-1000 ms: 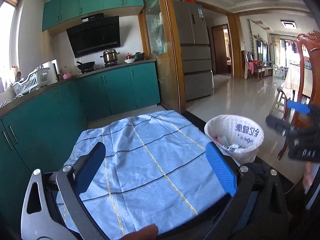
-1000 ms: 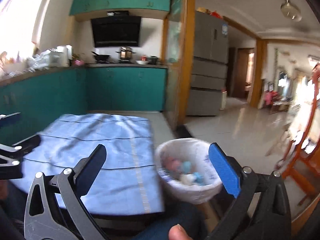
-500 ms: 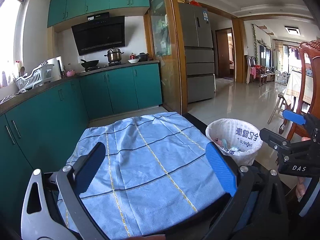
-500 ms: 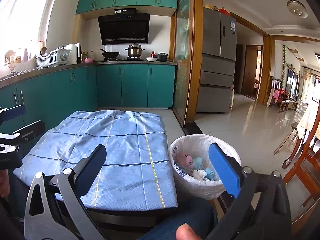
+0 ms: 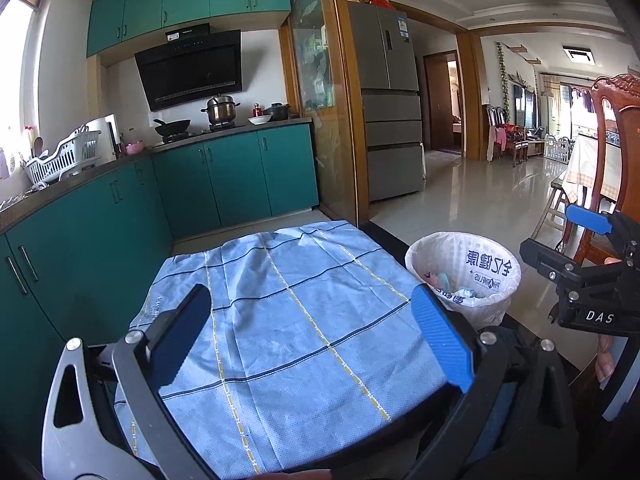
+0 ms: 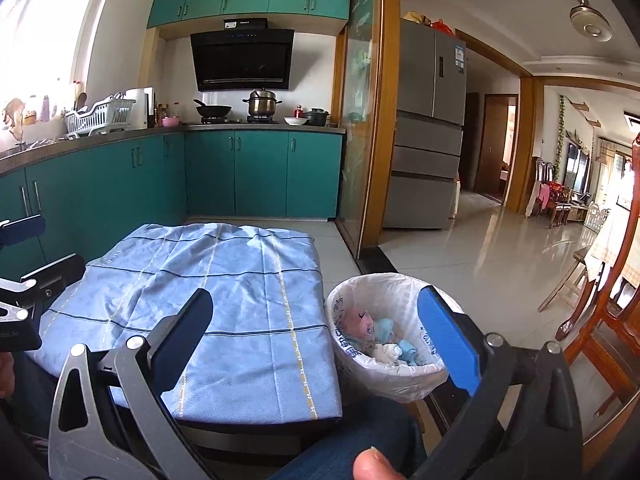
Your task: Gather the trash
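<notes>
A white-lined trash bin (image 5: 466,276) (image 6: 384,340) stands on the floor just right of a low table covered by a blue checked cloth (image 5: 288,320) (image 6: 208,288). Pink, blue and white scraps (image 6: 378,338) lie inside the bin. No loose trash shows on the cloth. My left gripper (image 5: 310,338) hovers open above the near part of the cloth, nothing between its fingers. My right gripper (image 6: 320,338) is open too, held over the table's right edge and the bin, and it also shows at the right of the left wrist view (image 5: 588,264).
Teal kitchen cabinets (image 6: 256,172) run along the left and back, with a dish rack (image 5: 64,156) and pots on the counter. A steel fridge (image 6: 430,128) stands behind a wooden door frame. A carved wooden chair (image 6: 616,312) is close on the right. Tiled floor opens beyond the bin.
Both grippers have tilted up and steadied, so the views show more of the room. The right gripper drifted slightly left over the table edge. Both stay open and empty.
</notes>
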`<state>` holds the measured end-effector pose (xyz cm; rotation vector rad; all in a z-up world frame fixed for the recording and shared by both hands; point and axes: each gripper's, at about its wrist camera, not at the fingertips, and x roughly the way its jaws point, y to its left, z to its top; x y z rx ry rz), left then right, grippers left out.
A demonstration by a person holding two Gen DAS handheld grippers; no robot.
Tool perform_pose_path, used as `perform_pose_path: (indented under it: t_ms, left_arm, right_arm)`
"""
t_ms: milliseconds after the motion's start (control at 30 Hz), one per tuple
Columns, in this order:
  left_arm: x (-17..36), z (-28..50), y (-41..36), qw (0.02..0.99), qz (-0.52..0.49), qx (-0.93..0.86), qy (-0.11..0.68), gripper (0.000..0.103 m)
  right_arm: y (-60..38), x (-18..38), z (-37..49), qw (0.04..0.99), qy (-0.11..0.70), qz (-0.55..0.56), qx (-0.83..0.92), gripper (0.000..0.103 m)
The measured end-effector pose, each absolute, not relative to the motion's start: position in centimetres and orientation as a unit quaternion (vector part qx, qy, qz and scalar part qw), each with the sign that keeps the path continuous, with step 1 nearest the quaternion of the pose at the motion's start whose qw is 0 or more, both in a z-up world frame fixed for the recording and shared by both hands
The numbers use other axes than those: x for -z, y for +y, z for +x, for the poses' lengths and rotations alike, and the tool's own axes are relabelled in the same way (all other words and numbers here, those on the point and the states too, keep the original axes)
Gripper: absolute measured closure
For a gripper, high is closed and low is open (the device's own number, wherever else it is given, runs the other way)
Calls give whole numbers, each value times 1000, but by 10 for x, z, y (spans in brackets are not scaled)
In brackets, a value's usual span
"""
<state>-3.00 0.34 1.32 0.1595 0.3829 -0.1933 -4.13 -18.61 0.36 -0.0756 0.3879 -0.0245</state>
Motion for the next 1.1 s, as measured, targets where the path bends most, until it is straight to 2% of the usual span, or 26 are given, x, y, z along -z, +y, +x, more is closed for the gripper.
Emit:
perform_pose_path:
  t_ms: [1100]
  left_arm:
    - [2,-9,-1,966,77,101,227,3]
  right_arm:
    - [-201,12,-26,975,217,-29,37,3]
